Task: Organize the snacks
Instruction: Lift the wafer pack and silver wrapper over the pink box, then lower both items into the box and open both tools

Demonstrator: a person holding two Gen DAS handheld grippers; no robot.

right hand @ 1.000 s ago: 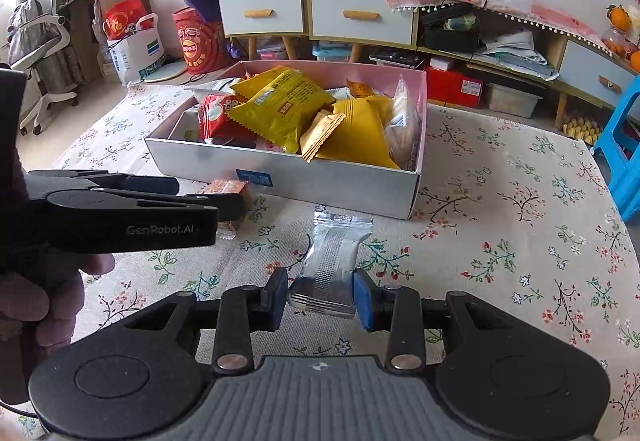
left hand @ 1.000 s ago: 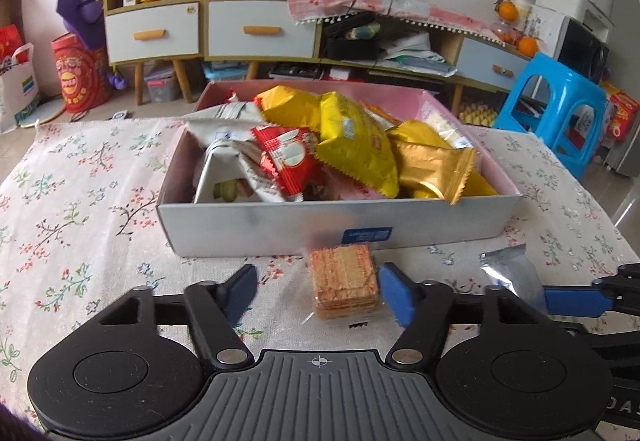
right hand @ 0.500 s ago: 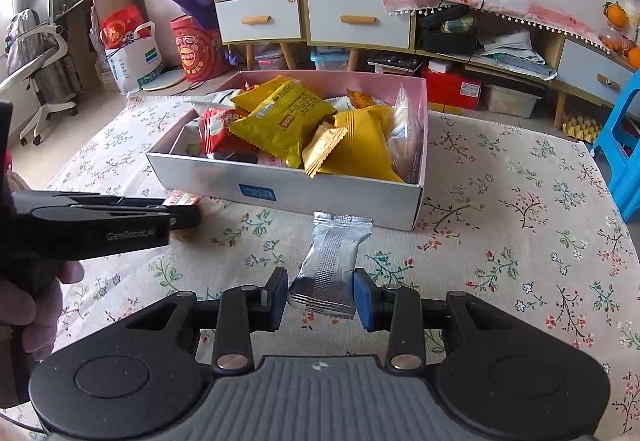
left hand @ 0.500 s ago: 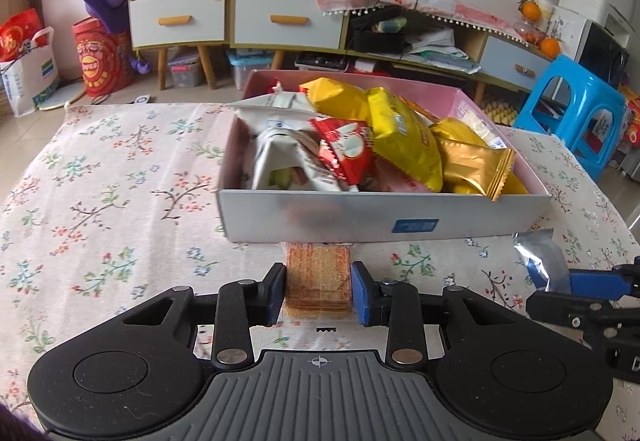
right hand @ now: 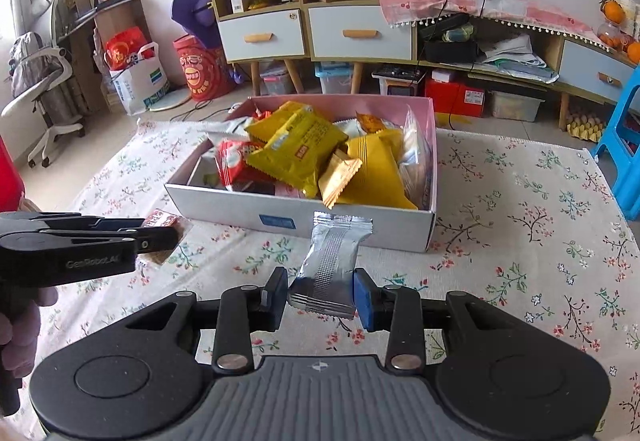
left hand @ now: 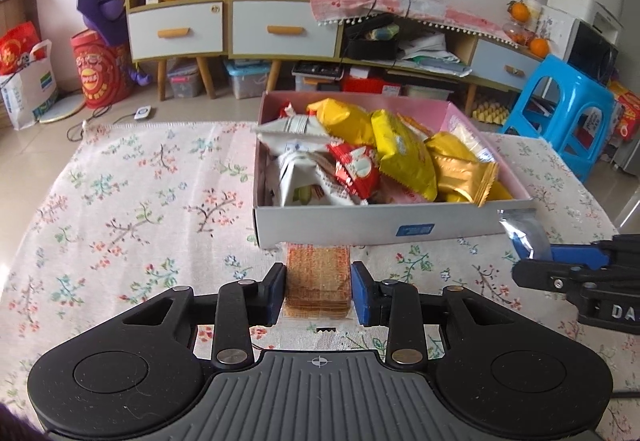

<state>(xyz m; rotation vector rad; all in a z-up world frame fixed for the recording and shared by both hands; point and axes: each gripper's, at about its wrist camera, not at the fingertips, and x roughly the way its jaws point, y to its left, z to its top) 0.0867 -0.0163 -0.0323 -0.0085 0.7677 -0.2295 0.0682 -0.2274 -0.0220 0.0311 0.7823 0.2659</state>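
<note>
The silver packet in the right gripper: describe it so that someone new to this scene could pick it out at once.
Start at the snack box on the floral tablecloth. In front of its near wall, the right gripper is shut on the silver packet. It is plain foil with a ribbed seam, unlike the orange wafer pack clamped in the left gripper and the printed bags in the box.

Snack box (left hand: 360, 231) on the table (left hand: 120, 209), toward its far edge, packets (left hand: 400, 157) heaped inside. Wafer pack (left hand: 318, 285) before the box's near wall, left end. Foil packet (right hand: 332, 257) before the same wall, toward its right end.
</note>
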